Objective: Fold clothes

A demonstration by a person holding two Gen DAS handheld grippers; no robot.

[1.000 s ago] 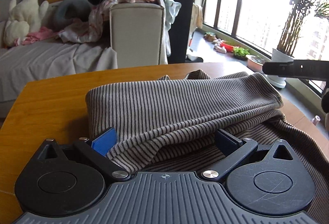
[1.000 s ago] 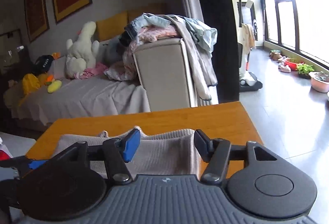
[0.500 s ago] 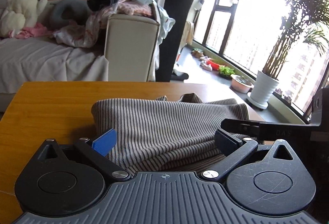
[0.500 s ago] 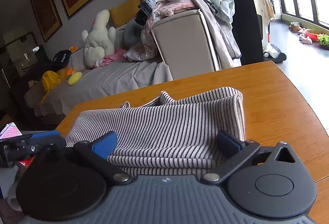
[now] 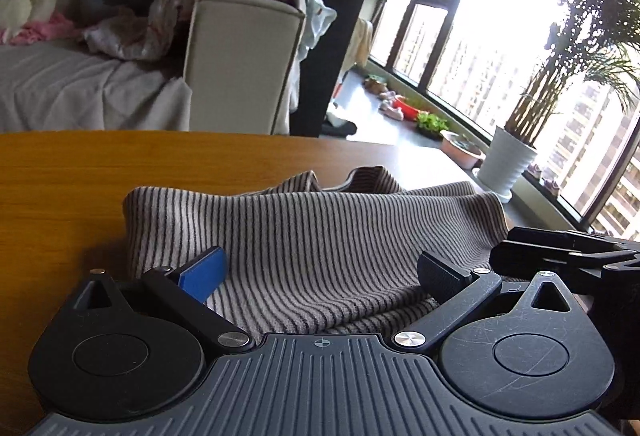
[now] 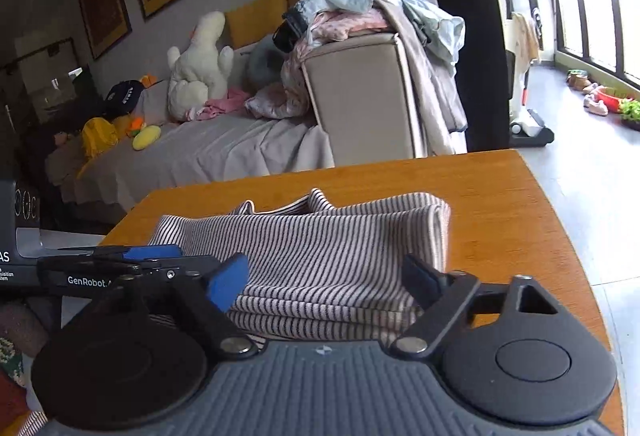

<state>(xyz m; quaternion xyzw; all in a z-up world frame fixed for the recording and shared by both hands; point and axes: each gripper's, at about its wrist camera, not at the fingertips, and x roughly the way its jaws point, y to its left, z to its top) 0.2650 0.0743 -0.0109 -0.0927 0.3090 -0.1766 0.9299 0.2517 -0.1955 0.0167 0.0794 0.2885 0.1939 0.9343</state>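
Both claws low over the counter (image 6: 500, 188), angled down and forward, side by side at the near edge of the folded striped garment (image 6: 320, 248).

Right claw (image 6: 326, 282): jaws apart, and they have just been closing in from wider. The near stacked edge of the striped garment sits between the fingers; blue pad (image 6: 228, 280) on the left side sits against the fabric's edge, dark pad on the right is just beside its right fold. No visible squeeze in the cloth, so not clamped.

Left claw (image 5: 320, 272): jaws apart, wide. Striped garment (image 5: 312, 236) fills the gap between them and runs forward from the fingertips; blue pad at its left side, dark pad resting on top of the fabric at the right. No pinch visible.

The left claw shows in the right wrist view as a flat dark body just left of the right claw's blue pad, level with the garment's left edge. In the left wrist view the right claw's dark fingers lie just right of the left claw, at the garment's right end.

Garment is folded in layers, flat on the wooden counter, straight ahead of both claws, a collar-like bit poking up at its far edge.

Beyond the counter: sofa (image 6: 352, 88) with a heap of clothes (image 6: 360, 16) on its arm, white plush toy (image 6: 200, 68) farther left. Potted plant (image 5: 508, 164) by the window, far right of the left claw.
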